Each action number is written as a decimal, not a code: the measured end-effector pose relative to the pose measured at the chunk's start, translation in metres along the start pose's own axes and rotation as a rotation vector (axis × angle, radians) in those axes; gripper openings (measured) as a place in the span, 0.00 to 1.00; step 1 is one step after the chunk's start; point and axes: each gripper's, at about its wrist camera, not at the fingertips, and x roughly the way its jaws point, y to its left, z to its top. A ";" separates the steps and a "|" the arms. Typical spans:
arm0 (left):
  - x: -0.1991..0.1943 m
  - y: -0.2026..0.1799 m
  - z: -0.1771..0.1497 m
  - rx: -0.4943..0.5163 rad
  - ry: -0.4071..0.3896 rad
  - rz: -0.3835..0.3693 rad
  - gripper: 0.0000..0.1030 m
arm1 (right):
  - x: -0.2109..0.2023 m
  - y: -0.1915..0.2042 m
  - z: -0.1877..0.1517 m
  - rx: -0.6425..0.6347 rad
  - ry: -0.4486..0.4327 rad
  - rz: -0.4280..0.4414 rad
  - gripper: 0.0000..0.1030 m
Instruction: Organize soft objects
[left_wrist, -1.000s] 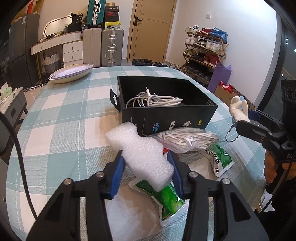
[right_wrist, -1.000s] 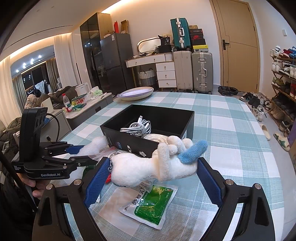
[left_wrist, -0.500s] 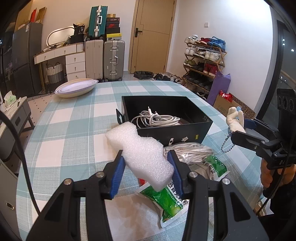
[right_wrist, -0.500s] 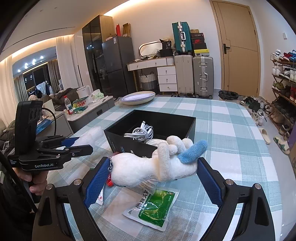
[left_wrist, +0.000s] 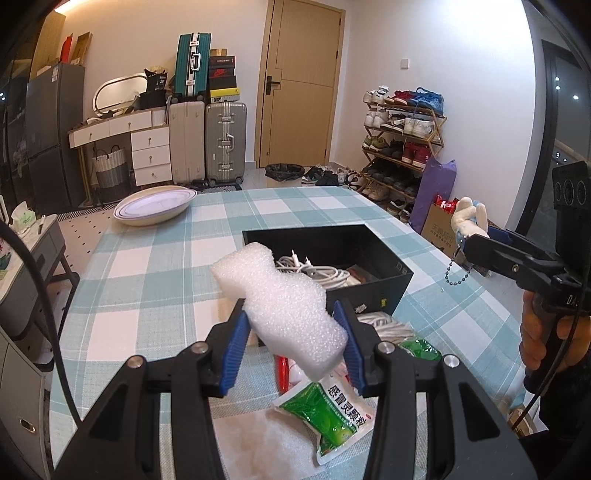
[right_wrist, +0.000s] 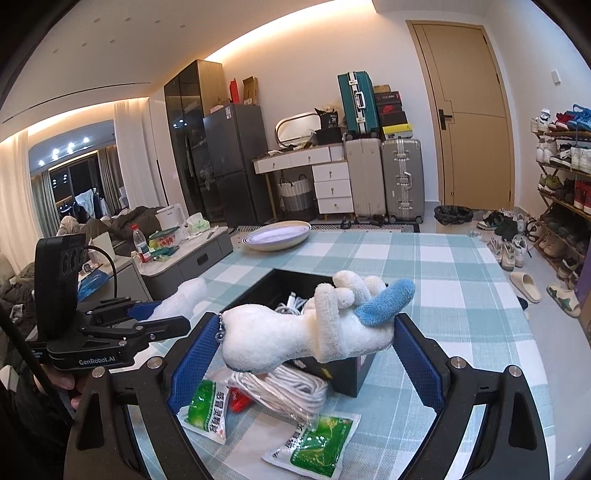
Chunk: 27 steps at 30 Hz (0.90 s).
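Note:
My left gripper (left_wrist: 291, 341) is shut on a white foam block (left_wrist: 280, 302) and holds it above the table, in front of a black box (left_wrist: 373, 291) with white cables inside. My right gripper (right_wrist: 301, 350) is shut on a white plush toy (right_wrist: 295, 332) with a blue part and a bead chain, held above the box's near corner (right_wrist: 347, 380). The right gripper with the plush (left_wrist: 467, 221) shows at the right of the left wrist view. The left gripper with the foam (right_wrist: 181, 299) shows at the left of the right wrist view.
Green sachets (left_wrist: 328, 413), a bagged white cord (right_wrist: 284, 387) and a white sheet (left_wrist: 266, 443) lie on the checked tablecloth (left_wrist: 155, 280) below the grippers. A stack of plates (left_wrist: 155, 205) sits at the table's far end. Suitcases, drawers and a shoe rack stand beyond.
Both grippers have risen and drawn back from the box, still holding the foam block and the plush toy. The box and the sachets look farther below.

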 end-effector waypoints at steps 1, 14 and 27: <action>-0.001 0.000 0.002 0.001 -0.006 0.000 0.44 | -0.001 0.002 0.003 -0.009 -0.005 -0.004 0.91; 0.008 -0.008 0.032 0.036 -0.038 -0.007 0.44 | 0.003 0.011 0.028 -0.060 -0.032 -0.023 0.91; 0.040 -0.017 0.041 0.074 -0.005 0.005 0.44 | 0.035 0.001 0.032 -0.078 0.014 -0.056 0.91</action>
